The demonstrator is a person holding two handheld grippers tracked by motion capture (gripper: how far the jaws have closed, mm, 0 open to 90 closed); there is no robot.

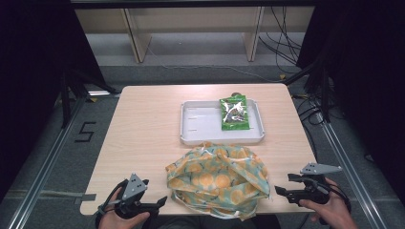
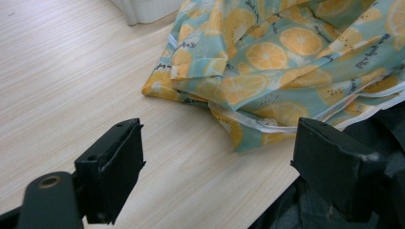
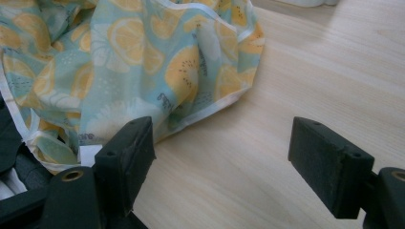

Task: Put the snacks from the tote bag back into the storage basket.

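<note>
A crumpled cloth bag (image 1: 217,179) is seen at the near edge of a pale wood-grain table (image 1: 143,133), midway between the 2 grippers. The bag is made of thin, soft fabric — light teal printed with orange citrus slices — and is edged with white piping; its folds are bunched into a loose, rounded heap, and part of it hangs over the table's front edge.

The left gripper (image 1: 162,201) is held low at the near left corner, just beside the bag but apart from it. In the left gripper view its 2 blocky black jaws are spread wide, with bare table and a corner of the bag (image 2: 282,62) seen between them. The right gripper (image 1: 282,184) is held at the near right, also near the bag without touching it. Its jaws are likewise spread wide, nothing being gripped, and the bag's white-trimmed hem (image 3: 133,62) is seen ahead of its left jaw.

Beyond the bag, almost against its far side, a shallow white rectangular tray (image 1: 200,126) of smooth plastic is set. A glossy green packet (image 1: 234,113) is laid flat in the tray's right half.
</note>
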